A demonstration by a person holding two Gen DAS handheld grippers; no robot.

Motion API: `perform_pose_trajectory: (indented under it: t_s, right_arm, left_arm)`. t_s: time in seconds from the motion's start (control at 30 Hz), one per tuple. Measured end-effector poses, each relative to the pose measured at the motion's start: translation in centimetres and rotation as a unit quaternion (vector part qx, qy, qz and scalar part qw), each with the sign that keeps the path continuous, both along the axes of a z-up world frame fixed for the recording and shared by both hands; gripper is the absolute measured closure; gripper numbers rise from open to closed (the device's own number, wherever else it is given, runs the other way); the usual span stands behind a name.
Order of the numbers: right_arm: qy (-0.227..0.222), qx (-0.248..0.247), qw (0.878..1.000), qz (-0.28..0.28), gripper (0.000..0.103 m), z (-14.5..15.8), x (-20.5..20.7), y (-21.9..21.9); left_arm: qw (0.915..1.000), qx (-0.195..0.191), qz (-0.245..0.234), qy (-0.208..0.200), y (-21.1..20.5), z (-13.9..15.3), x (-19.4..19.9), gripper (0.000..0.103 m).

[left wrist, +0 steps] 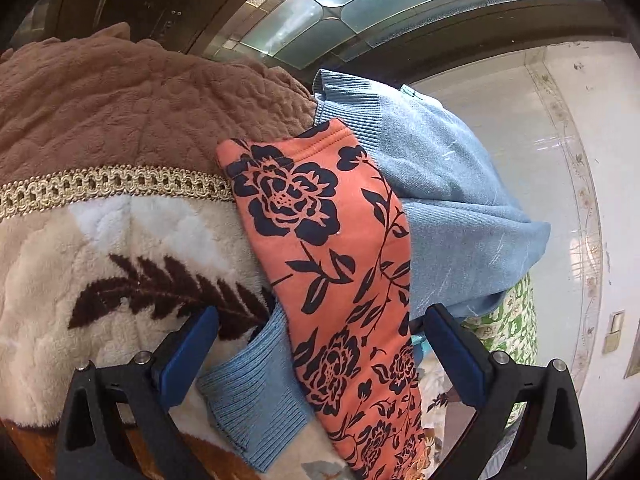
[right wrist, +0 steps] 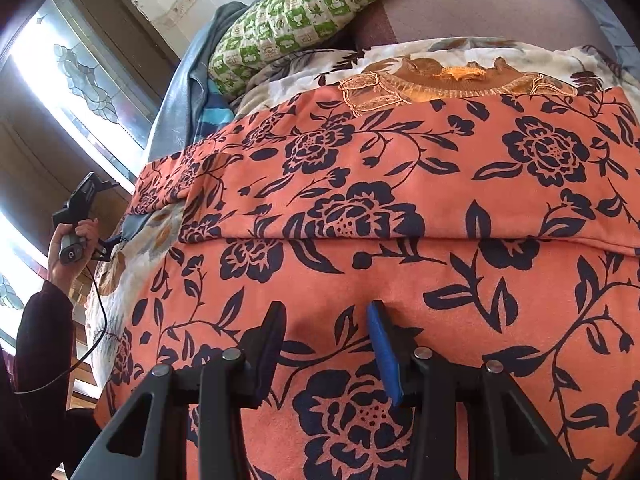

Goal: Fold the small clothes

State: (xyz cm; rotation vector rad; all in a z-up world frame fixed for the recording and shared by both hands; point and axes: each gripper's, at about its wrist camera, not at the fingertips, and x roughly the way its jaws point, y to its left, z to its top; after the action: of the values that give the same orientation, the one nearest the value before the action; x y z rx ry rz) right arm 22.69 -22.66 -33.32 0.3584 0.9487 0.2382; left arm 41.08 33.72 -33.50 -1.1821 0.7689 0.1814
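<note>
An orange garment with dark navy flowers (right wrist: 400, 200) lies spread on the bed, with a fold line across its middle. One sleeve (left wrist: 332, 264) stretches away in the left wrist view, over a blue knit sweater (left wrist: 452, 216). My left gripper (left wrist: 320, 320) is open, its fingers either side of the sleeve. It also shows in the right wrist view (right wrist: 80, 216), held in a hand at the far left. My right gripper (right wrist: 328, 312) is partly open, its tips pressed down on the orange fabric and holding nothing.
A cream plush blanket with brown leaves (left wrist: 100, 272) covers the bed, with a brown quilted blanket (left wrist: 140, 100) behind. A green-and-white checked pillow (right wrist: 304, 12) lies at the far side. Stained-glass windows (left wrist: 360, 0) and a white wall (left wrist: 580, 160) stand beyond.
</note>
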Motion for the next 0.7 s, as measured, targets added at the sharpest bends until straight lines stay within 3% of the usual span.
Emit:
perform_pose_trajectory:
  t_s: [0.13,0.23,0.53,0.67,0.7]
  right_arm:
    - [-0.009,-0.016,1.000,0.000,0.056,-0.1,-0.1,0.5]
    - [-0.016,-0.013,1.000,0.000,0.056,-0.2,-0.2,0.4]
    - [-0.021,0.013,1.000,-0.004,0.056,-0.5,-0.3,-0.2]
    - [-0.022,0.031,0.999,-0.007,0.056,-0.7,-0.4,-0.6]
    - [-0.022,0.033,0.999,-0.007,0.056,-0.7,-0.4,-0.7]
  left_arm:
    - [0.9997,-0.013,0.002,-0.018,0.6,-0.4,0.2,0.006]
    - [0.9983,-0.036,-0.018,-0.042,0.9,-0.7,1.1,0.028]
    - [0.9982,-0.025,-0.017,-0.052,1.4,-1.4,3.6,0.034]
    - [0.9994,-0.004,0.009,-0.033,1.9,-1.6,2.7,0.072]
    - [0.9995,0.003,0.013,-0.030,2.0,-1.7,2.6,0.078]
